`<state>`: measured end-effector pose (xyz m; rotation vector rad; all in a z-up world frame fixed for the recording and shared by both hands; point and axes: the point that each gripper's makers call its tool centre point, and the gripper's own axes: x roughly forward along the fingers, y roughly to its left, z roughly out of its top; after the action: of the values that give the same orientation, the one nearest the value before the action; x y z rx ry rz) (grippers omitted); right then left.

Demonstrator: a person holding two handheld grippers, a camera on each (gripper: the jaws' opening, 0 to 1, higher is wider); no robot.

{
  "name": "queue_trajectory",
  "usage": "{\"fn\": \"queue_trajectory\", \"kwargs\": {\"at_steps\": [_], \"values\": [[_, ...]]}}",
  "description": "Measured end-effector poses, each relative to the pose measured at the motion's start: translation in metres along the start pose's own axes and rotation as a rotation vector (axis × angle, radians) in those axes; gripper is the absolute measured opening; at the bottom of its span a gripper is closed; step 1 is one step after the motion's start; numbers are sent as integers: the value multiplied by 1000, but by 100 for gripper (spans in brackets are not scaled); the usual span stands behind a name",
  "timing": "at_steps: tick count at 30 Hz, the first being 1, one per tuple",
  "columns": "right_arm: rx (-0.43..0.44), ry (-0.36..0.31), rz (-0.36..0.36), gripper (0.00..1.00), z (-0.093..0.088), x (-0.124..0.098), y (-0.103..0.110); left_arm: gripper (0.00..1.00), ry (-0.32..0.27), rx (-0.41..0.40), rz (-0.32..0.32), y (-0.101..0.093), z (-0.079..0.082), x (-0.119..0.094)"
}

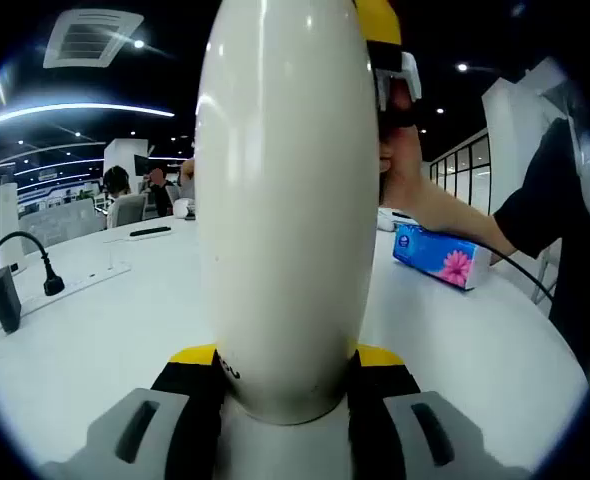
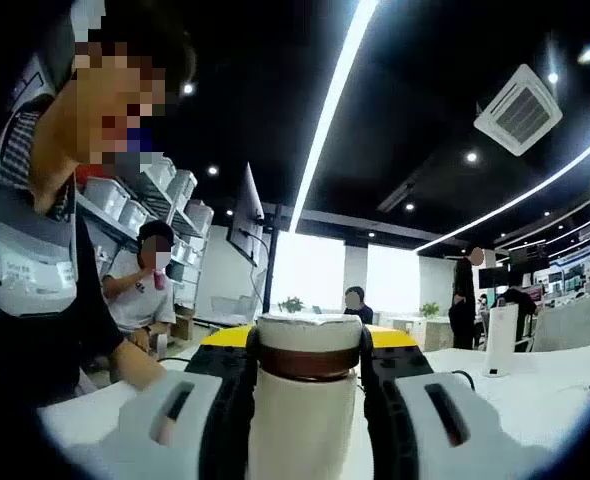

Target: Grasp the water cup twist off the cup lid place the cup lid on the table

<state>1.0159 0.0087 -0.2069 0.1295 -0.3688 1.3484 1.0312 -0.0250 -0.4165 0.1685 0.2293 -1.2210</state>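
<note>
- In the left gripper view the left gripper [image 1: 287, 385] has its two jaws closed against the lower body of the water cup [image 1: 287, 200], a tall cream-white cup standing upright between them, its base hidden behind the jaws
- In the right gripper view the right gripper [image 2: 308, 375] has its jaws pressed on either side of the cup's top, at the cup lid [image 2: 309, 334], a cream cap with a brown band beneath it
- The other gripper [image 1: 387, 60] shows at the cup's upper end in the left gripper view, with a hand [image 1: 410, 195] just behind it
- The white table [image 1: 105, 330] spreads around the cup; a blue tissue pack [image 1: 437, 255] lies to the right, well apart from it
- A black plug and cable [image 1: 50, 280] sit on a power strip at the left
- Seated people [image 2: 145, 290] show behind the table in the right gripper view
</note>
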Motion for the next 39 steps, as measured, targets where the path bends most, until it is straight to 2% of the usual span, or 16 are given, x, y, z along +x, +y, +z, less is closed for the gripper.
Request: {"fn": "queue_trajectory", "kwargs": {"at_steps": [6, 12, 18, 22, 25, 32, 36, 38, 39], "values": [[66, -30, 62, 44, -2, 1, 1, 50, -1, 0, 1, 1, 0, 0], [79, -39, 94, 44, -1, 1, 3, 50, -1, 0, 0, 1, 0, -1], [88, -29, 70, 45, -1, 1, 4, 50, -1, 0, -1, 1, 1, 0], [92, -21, 43, 55, -2, 3, 4, 50, -1, 0, -1, 0, 1, 0], [114, -38, -2, 62, 1, 6, 3, 50, -1, 0, -1, -1, 1, -1], [47, -47, -135, 64, 11, 7, 3, 50, -1, 1, 0, -3, 1, -2], [-24, -11, -225, 64, 6, 7, 2, 50, -1, 0, 1, -6, 2, -2], [-80, 35, -294, 64, 2, 5, -1, 50, -1, 0, 1, -5, 1, -2], [-96, 24, -306, 64, 4, 6, 3, 50, -1, 0, 1, -4, 1, -2]]}}
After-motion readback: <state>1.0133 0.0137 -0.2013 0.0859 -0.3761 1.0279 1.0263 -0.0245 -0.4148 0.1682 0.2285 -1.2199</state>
